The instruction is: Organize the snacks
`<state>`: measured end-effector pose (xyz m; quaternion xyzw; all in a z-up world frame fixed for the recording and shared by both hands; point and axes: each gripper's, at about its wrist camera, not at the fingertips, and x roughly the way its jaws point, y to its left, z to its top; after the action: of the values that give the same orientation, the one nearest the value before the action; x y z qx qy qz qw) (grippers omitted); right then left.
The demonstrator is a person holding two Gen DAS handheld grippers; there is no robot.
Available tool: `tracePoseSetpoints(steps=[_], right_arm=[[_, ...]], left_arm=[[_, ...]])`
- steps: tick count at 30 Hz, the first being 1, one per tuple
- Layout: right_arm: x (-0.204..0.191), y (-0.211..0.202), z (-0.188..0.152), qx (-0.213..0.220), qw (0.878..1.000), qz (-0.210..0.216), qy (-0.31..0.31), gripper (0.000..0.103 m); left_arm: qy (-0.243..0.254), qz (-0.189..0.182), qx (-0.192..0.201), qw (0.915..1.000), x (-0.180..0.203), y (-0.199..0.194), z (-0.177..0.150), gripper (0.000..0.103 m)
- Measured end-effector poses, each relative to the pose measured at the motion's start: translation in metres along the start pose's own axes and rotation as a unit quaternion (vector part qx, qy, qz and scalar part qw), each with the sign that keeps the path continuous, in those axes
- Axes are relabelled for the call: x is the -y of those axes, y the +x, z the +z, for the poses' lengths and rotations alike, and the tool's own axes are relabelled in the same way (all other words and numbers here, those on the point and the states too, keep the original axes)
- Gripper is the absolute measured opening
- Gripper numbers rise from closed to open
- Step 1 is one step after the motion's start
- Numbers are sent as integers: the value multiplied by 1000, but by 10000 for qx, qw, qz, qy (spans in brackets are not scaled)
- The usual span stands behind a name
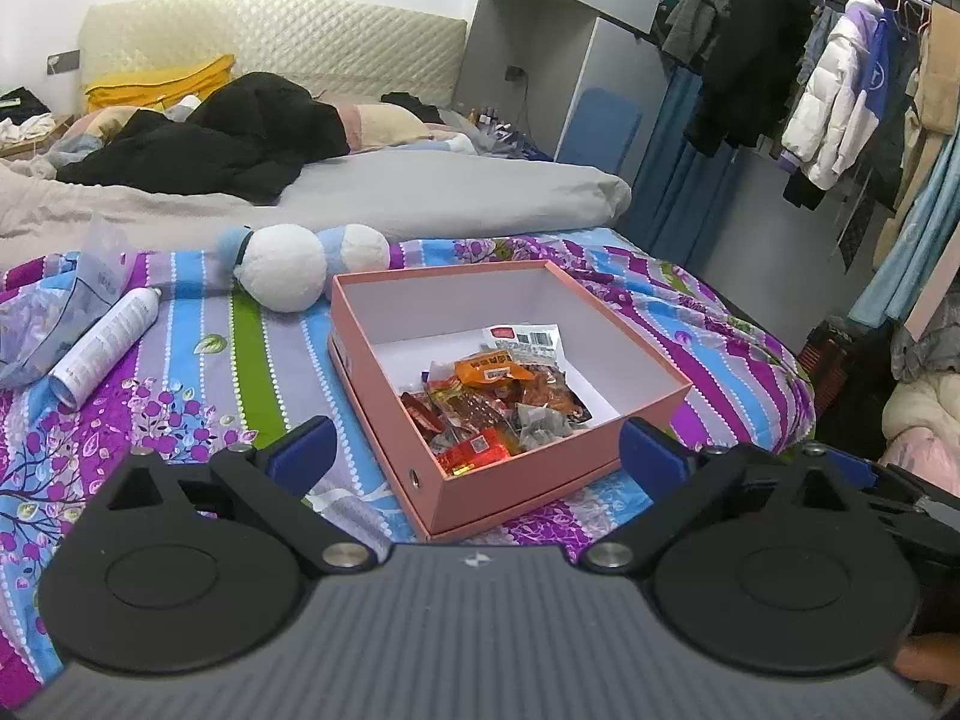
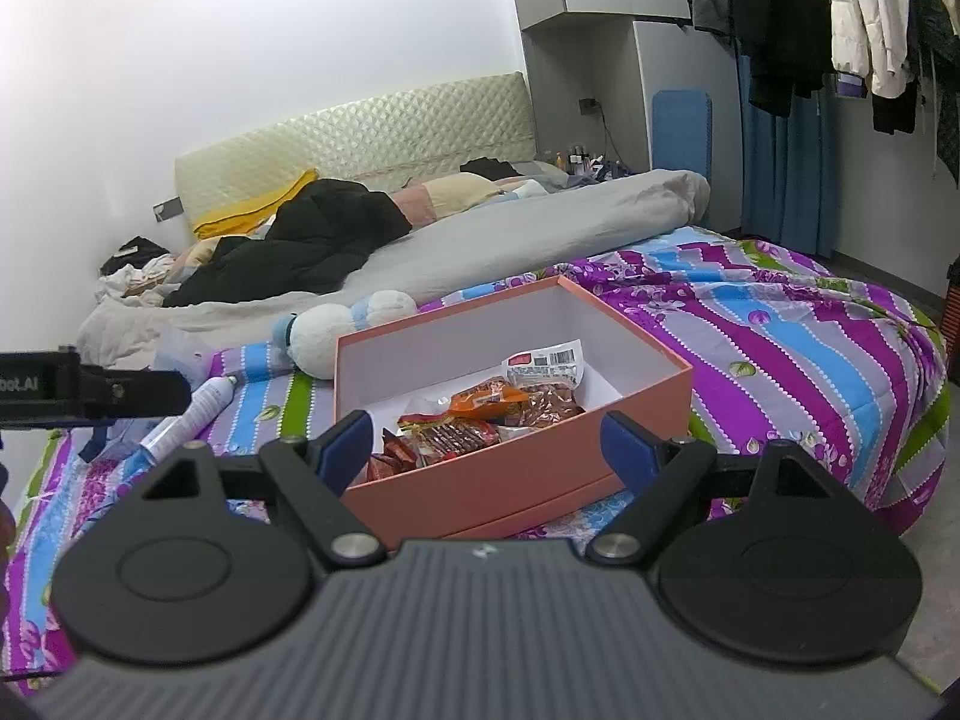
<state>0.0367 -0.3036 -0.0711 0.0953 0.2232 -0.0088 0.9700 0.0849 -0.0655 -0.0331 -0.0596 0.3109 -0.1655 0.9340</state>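
Left gripper [image 1: 474, 450] agape, snacks [image 1: 492, 402] in box [image 1: 528, 480]

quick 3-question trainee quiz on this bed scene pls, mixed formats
1. True or false: the snacks lie loose on the bedspread.
2. Multiple choice: which lies left of the box in the left wrist view? A) a kettle B) a spray can C) a shoe
3. Fill in: both the left tongs and the right tongs are ____ and hold nothing.

Key:
1. False, they are inside the box.
2. B
3. open
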Motion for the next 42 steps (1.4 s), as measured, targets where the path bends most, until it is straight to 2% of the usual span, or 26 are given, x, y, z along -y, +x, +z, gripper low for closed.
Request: tracePoseSetpoints(steps=[15,18,19,33,42], right_arm=[[0,1,0,-11,10000,20,12,85],[1,0,0,8,10000,48,57,102],[2,0,1,22,9999,70,100,103],[1,-1,2,92,9998,-12,150,103],[-1,0,2,70,9999,-25,128,103]], left_arm=[[10,69,38,10000,0,-2,0,102],[52,109,57,9999,1,-5,0,103],[66,130,78,9999,1,-6,0,103],[193,314,28,9993,4,-10,1,103],[235,242,-12,9994,7,-10,2,103]])
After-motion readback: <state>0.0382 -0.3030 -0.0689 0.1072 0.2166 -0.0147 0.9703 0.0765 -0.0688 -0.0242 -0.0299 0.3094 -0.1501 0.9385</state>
